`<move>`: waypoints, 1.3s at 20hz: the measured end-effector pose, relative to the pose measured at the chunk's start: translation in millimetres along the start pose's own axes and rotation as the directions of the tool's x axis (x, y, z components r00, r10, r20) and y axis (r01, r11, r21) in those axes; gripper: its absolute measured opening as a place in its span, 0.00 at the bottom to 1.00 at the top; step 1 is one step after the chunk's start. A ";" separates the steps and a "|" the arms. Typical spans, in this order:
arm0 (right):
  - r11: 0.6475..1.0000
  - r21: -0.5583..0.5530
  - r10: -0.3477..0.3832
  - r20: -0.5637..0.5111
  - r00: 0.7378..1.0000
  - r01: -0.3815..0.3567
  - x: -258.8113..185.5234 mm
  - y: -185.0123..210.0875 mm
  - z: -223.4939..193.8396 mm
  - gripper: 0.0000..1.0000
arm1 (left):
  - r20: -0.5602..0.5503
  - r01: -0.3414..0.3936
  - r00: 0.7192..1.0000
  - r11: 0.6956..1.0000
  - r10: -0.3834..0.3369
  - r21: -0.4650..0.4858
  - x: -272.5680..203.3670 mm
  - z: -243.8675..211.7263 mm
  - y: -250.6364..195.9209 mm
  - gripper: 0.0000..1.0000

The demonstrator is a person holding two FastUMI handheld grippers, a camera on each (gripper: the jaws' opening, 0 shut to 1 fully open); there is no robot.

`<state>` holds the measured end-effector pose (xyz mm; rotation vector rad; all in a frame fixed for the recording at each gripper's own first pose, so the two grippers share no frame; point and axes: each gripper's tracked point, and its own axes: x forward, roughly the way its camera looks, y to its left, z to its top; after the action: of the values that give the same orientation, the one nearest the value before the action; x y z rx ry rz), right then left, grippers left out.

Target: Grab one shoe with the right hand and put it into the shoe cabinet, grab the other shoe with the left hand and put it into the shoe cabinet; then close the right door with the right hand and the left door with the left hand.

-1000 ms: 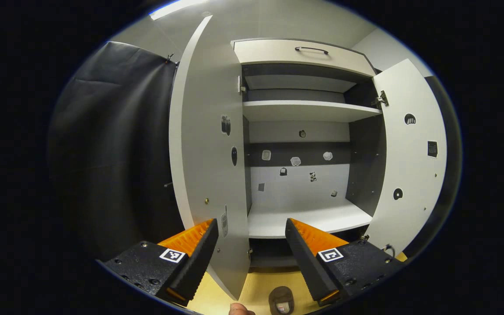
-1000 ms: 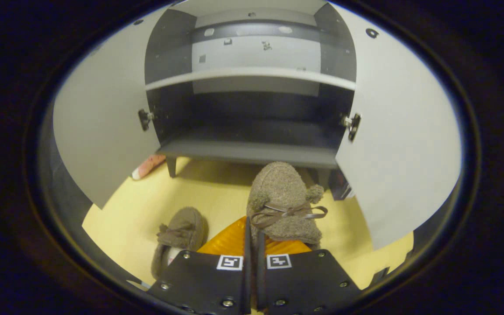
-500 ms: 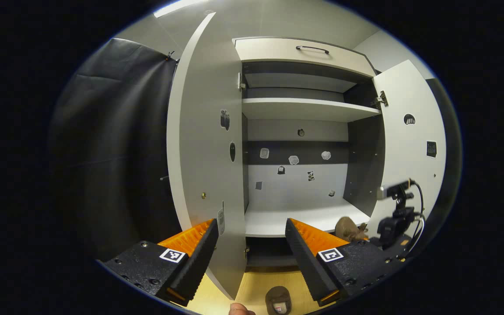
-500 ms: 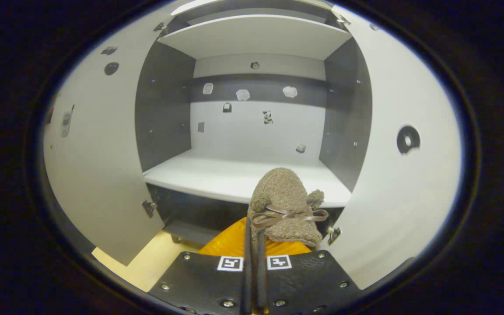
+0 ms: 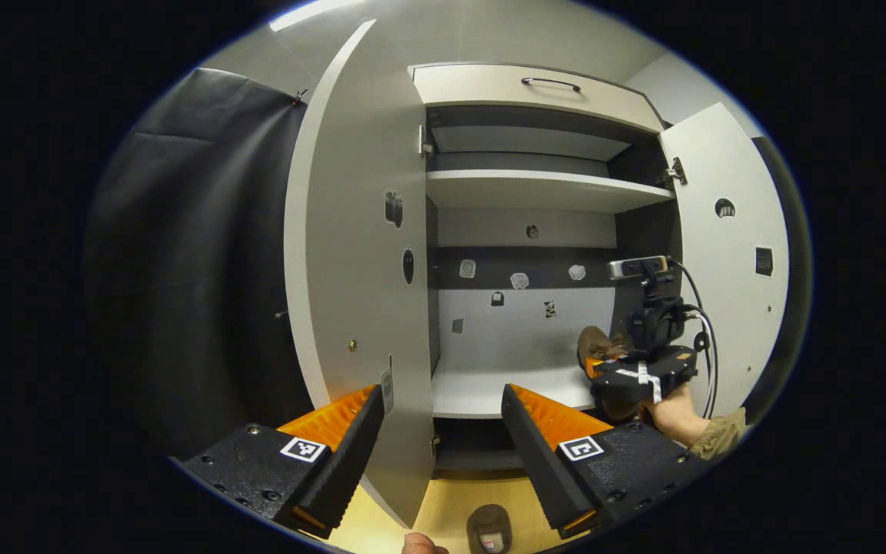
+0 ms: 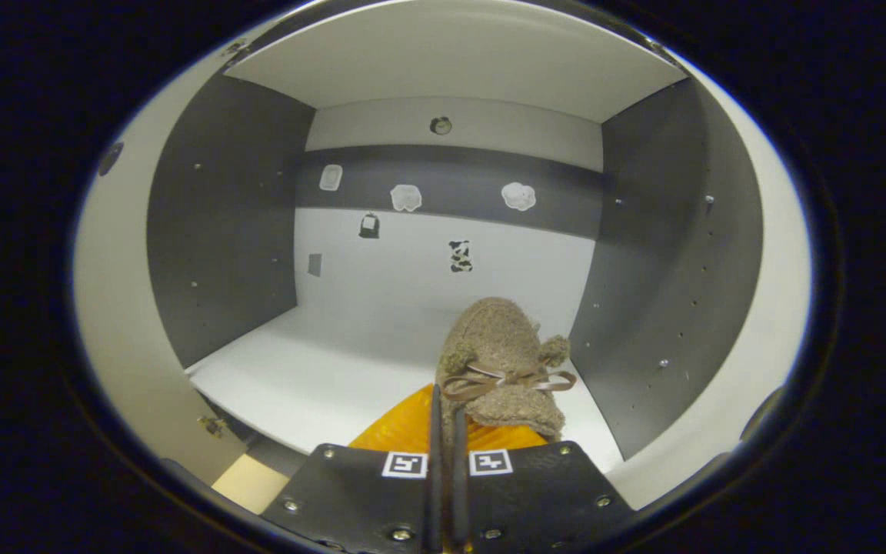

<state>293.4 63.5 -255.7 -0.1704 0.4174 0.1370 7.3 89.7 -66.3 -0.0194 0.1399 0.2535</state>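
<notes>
A fuzzy brown shoe (image 6: 498, 358) with a ribbon bow is held in my right gripper (image 6: 444, 400), which is shut on its heel end. The shoe hangs just above the white middle shelf (image 6: 312, 377) of the shoe cabinet, near the right inner wall. In the left gripper view the same shoe (image 5: 593, 342) and right gripper (image 5: 639, 377) sit at the shelf's right front, with a hand (image 5: 677, 415) behind. The other brown shoe (image 5: 489, 527) lies on the yellow floor below. My left gripper (image 5: 440, 394) is open and holds nothing, in front of the cabinet.
Both cabinet doors stand open: the left door (image 5: 358, 269) close by my left gripper, the right door (image 5: 727, 254) beyond the hand. An upper shelf (image 5: 543, 188) and a drawer with a handle (image 5: 535, 88) sit above. Black cloth (image 5: 189, 254) hangs to the left.
My right gripper has lifted the shoe off the floor and carried it forward into the cabinet, over the middle shelf. The left gripper has barely moved.
</notes>
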 end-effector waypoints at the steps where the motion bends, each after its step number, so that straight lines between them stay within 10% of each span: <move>1: 1.000 -0.009 -0.005 -0.009 1.000 0.004 10.2 -0.2 0.7 0.06 | 0.000 -0.004 1.000 1.000 0.004 0.000 1.4 0.3 0.1 0.95; 11: 0.999 0.041 0.007 -0.100 0.995 -0.003 41.2 -2.7 -19.9 0.06 | -0.007 -0.020 1.000 1.000 0.020 0.000 13.9 -0.1 -3.0 0.94; 15: 0.998 0.058 0.039 -0.118 0.992 -0.032 43.1 4.8 -24.4 0.17 | -0.007 -0.013 1.000 1.000 0.013 -0.001 18.3 0.6 -4.3 0.95; 20: 0.999 0.025 0.043 -0.125 0.991 -0.040 31.8 10.2 -25.2 0.56 | -0.009 0.000 1.000 1.000 0.000 -0.002 18.4 0.5 -5.6 0.95; 26: 0.999 -0.022 0.030 -0.060 0.998 -0.031 -14.2 7.4 -4.2 0.56 | -0.032 0.032 0.999 0.999 -0.032 -0.008 20.2 -15.7 -14.0 0.95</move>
<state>277.7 68.6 -254.6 -0.1913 0.4782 0.1671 28.1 80.6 -84.6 -0.0328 0.1708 0.2217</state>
